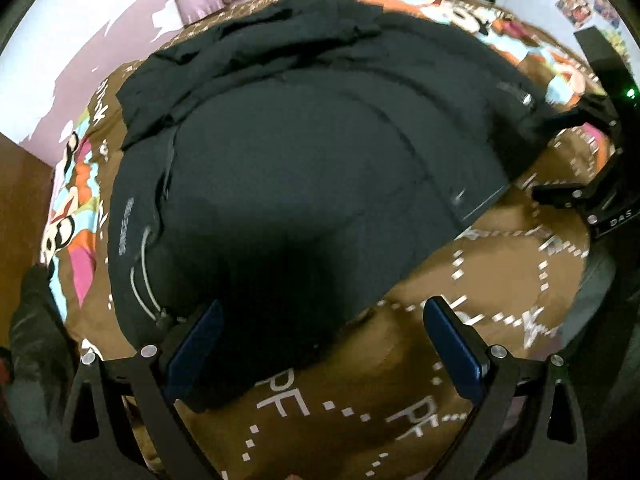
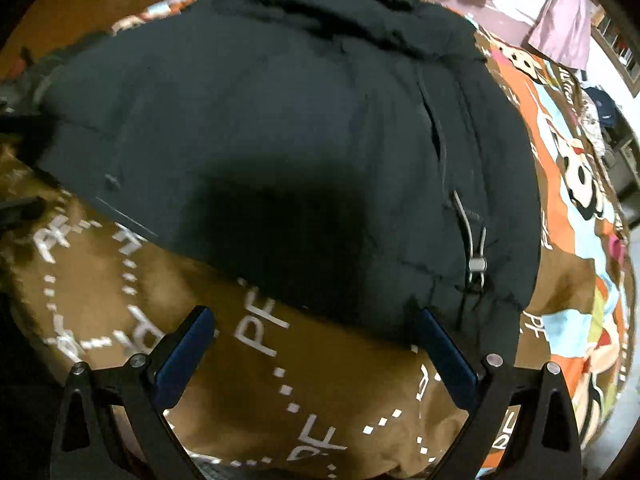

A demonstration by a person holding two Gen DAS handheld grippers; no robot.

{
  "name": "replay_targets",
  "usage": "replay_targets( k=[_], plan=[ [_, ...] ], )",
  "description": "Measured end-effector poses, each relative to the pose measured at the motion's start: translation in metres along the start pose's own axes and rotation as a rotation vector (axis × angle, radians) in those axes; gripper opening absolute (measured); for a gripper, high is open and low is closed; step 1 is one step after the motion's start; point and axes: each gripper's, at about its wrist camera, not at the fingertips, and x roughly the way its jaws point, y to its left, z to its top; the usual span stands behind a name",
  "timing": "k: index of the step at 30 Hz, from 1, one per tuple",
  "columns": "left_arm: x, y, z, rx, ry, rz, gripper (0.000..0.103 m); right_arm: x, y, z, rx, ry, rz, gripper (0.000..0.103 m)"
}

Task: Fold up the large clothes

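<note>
Jacket, left wrist view: dark padded jacket (image 1: 288,152) lies spread on a cartoon-print bedspread (image 1: 480,280), its hem toward the near edge and a grey drawcord (image 1: 140,276) at near left.
Left gripper (image 1: 320,344): jaws spread wide, holding nothing, hovering over the near hem where cloth meets bedspread.
Right gripper (image 1: 576,160): at far right beside the jacket's edge; its jaws cannot be judged from here.
Jacket, right wrist view: bulky, creased at the far side, cord toggle (image 2: 476,266) at near right.
Right gripper, own view (image 2: 316,352): wide apart, empty, just short of the hem.
Step advice: likely a hem grab; pinch both near corners through all layers, lift evenly, avoid snagging the cord.
</note>
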Motion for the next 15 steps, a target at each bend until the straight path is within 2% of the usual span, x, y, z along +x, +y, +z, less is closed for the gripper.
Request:
replay_targets(
  k=[3,6,11,15],
  plan=[
    [0.011,-0.003,-0.005,0.004,0.031,0.025,0.098,0.007,0.003,-0.001,-0.017,0.029,-0.021,0.103],
    [0.017,-0.004,-0.007,-0.008,0.042,0.036,0.098,0.010,0.005,-0.001,-0.020,0.023,-0.069,0.103],
    [0.025,0.000,-0.009,-0.047,0.047,0.040,0.098,0.017,0.010,0.004,-0.009,-0.063,-0.197,0.103],
    [0.027,0.005,-0.009,-0.102,0.034,0.039,0.098,0.015,0.015,0.005,-0.007,-0.150,-0.263,0.101]
  ],
)
